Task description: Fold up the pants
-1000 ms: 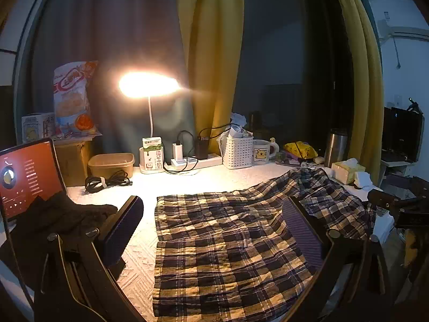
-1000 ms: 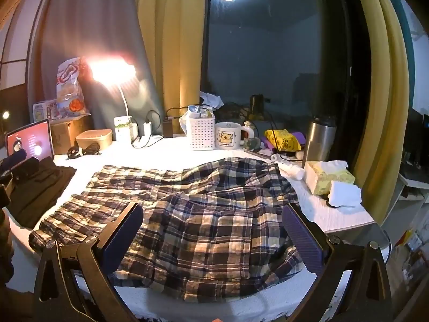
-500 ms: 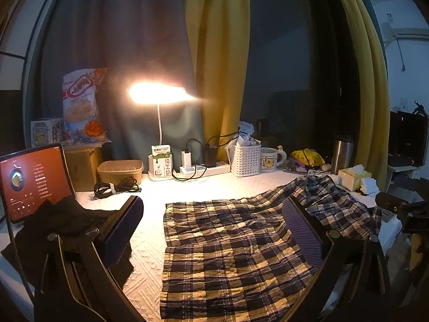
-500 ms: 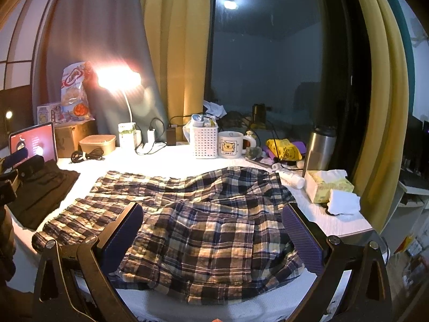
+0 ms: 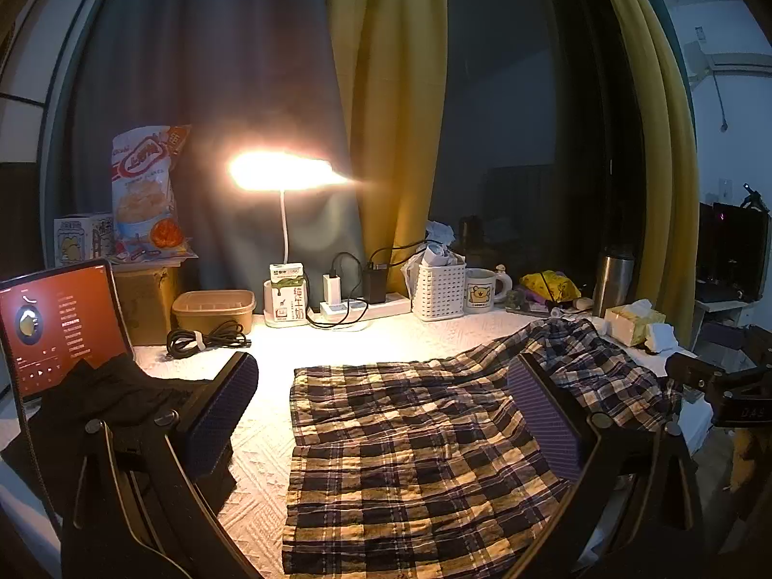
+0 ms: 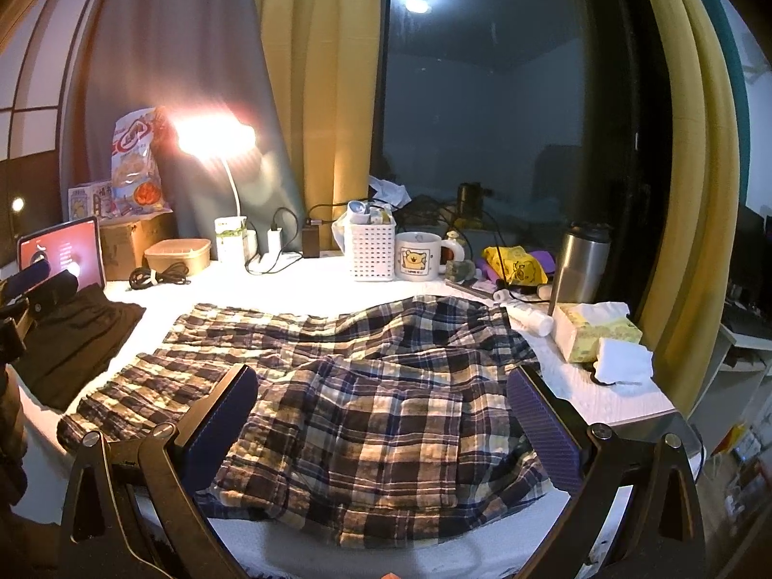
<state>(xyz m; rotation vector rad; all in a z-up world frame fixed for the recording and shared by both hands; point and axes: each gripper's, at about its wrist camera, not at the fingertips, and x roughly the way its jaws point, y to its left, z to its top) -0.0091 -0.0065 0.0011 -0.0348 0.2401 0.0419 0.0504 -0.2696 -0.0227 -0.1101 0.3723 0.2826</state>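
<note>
Plaid pants (image 5: 410, 434) lie spread flat on the white table cover (image 5: 260, 439), legs toward the left, waist toward the right. In the right wrist view the pants (image 6: 366, 395) fill the middle, waist end nearest. My left gripper (image 5: 381, 410) is open and empty, hovering above the leg cuffs. My right gripper (image 6: 381, 415) is open and empty, hovering above the waist end. The right gripper also shows at the right edge of the left wrist view (image 5: 723, 386).
A black garment (image 5: 96, 405) and a lit tablet (image 5: 58, 328) lie at the left. A lamp (image 5: 284, 173), power strip (image 5: 362, 306), white basket (image 6: 371, 251), mug (image 6: 420, 255), steel tumbler (image 6: 579, 260) and tissue box (image 6: 593, 333) line the back and right.
Both grippers have risen and tilted up slightly; the pants sit lower in both views. Both stay open and the pants have not moved.
</note>
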